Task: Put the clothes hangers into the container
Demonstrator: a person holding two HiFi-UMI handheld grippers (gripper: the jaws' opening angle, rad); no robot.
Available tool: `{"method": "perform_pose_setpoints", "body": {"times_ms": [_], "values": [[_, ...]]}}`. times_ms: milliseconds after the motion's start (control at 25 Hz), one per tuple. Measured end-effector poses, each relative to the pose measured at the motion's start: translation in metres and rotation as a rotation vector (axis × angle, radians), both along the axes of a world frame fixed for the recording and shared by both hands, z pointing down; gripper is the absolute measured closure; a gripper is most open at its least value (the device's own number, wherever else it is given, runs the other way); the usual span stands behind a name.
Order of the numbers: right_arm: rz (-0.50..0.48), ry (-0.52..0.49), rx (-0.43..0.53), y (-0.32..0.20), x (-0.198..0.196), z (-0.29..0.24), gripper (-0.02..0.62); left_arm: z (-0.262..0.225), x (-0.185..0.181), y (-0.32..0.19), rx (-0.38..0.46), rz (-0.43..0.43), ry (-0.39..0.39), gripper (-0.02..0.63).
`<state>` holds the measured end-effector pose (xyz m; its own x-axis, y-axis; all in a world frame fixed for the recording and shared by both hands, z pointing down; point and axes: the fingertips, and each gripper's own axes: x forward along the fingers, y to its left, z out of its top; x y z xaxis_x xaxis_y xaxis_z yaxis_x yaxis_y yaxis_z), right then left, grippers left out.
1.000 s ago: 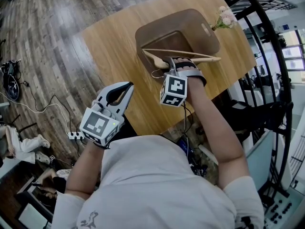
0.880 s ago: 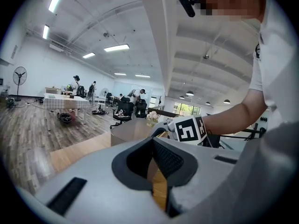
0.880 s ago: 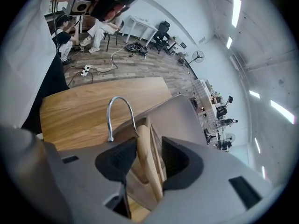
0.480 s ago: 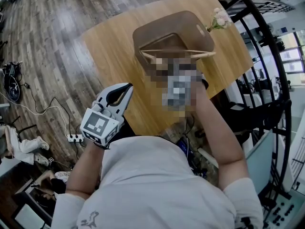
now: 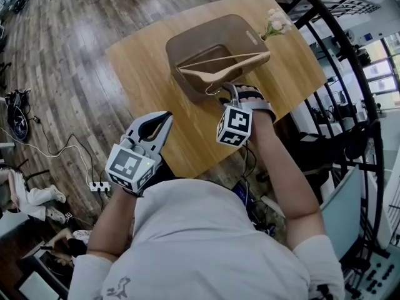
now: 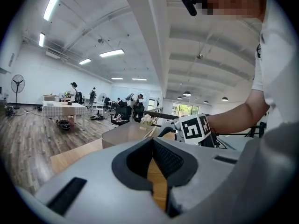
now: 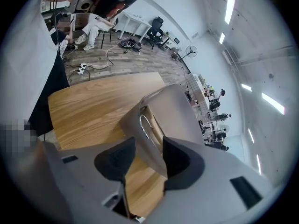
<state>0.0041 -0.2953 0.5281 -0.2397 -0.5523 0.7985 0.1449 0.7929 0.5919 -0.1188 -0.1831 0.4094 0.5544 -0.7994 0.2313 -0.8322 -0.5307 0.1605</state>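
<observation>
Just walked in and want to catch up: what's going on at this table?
A person with a gripper in each hand is putting a hanger into a container on the table. The hanger lies across the container's top, hook toward the person. The right gripper sits just short of the hook; its jaws have just been opening and grip nothing. The left gripper hangs shut and empty by the table's near edge.
</observation>
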Motion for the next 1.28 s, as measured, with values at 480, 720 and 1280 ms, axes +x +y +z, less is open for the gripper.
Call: {"method": "perform_pose_setpoints", "body": {"times_ms": [480, 720, 1280], "values": [[0.094, -0.225, 0.001, 0.038, 0.027, -0.041, 0.407, -0.020, 0.024, 0.024, 0.049, 0.009, -0.036, 0.600], [0.142, -0.386, -0.004, 0.062, 0.033, -0.070, 0.416, -0.031, 0.033, 0.038, 0.068, 0.001, -0.049, 0.600], [0.253, -0.811, -0.094, 0.113, 0.050, -0.114, 0.586, -0.040, 0.041, 0.064, 0.082, -0.018, -0.060, 0.600]]}}
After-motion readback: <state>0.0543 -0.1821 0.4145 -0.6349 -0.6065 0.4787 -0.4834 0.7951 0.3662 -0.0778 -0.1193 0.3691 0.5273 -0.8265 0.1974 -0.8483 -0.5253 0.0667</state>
